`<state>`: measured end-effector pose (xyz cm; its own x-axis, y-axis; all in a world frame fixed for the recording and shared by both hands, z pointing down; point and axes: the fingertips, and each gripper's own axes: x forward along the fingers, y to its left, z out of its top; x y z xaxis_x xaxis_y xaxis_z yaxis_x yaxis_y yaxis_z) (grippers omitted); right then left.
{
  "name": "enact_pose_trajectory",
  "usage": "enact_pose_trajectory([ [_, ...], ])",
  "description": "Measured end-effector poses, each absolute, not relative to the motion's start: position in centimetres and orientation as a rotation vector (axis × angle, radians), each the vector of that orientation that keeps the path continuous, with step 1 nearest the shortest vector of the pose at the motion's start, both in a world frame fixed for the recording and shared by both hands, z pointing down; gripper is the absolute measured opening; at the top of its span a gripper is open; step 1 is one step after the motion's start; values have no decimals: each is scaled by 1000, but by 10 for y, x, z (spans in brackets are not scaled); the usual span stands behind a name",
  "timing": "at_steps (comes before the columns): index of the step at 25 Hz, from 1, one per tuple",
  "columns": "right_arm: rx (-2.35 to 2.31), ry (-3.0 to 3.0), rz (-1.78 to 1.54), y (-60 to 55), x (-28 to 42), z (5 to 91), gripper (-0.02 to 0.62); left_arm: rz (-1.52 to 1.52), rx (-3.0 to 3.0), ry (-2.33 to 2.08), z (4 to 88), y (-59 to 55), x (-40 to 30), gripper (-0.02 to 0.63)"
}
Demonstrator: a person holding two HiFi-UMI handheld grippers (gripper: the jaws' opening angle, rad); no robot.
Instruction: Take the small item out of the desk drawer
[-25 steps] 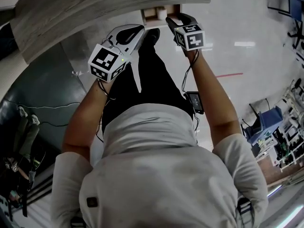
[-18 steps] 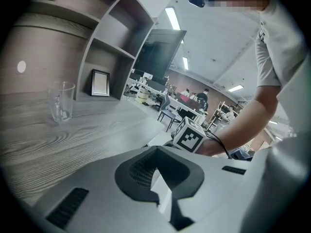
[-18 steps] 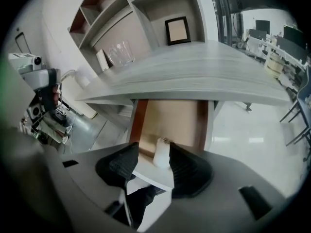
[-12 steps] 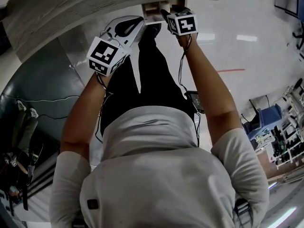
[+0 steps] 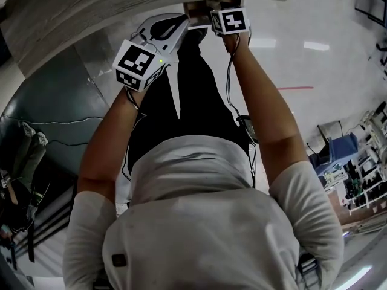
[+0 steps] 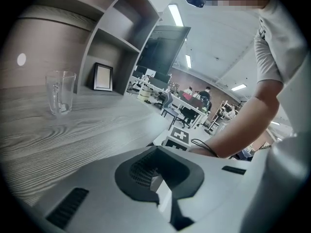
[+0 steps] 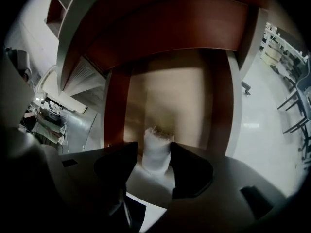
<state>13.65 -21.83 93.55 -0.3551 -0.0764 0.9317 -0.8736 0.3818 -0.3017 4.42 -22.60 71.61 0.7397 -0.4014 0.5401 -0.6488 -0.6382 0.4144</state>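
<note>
Right hand-held gripper [image 7: 154, 150], jaws just opened, white item [image 7: 156, 139] between, in drawer [image 7: 115, 111]

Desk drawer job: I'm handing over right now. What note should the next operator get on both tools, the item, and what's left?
Left tool: shut, empty, by the desk top.
Right tool: points down into the open drawer. Its jaws have just been opening and stand open, with the small white item upright between them, not gripped.
Done: drawer open, right tool lined up on the item.
Left: close on the item and lift it out.
</note>
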Motion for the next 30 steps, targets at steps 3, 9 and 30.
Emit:
enact_pose_trajectory([
  [3,847,-1693,1079,-220,135,939,225,535,2329,-794,717,-227,42,14],
  [9,835,-1687,1019,-222,134,943,178,545,2319,-807,717,-225,37,14],
  [30,961,-1811,950,-224,141,868,166,552,2393,-767,673,-214,38,14],
])
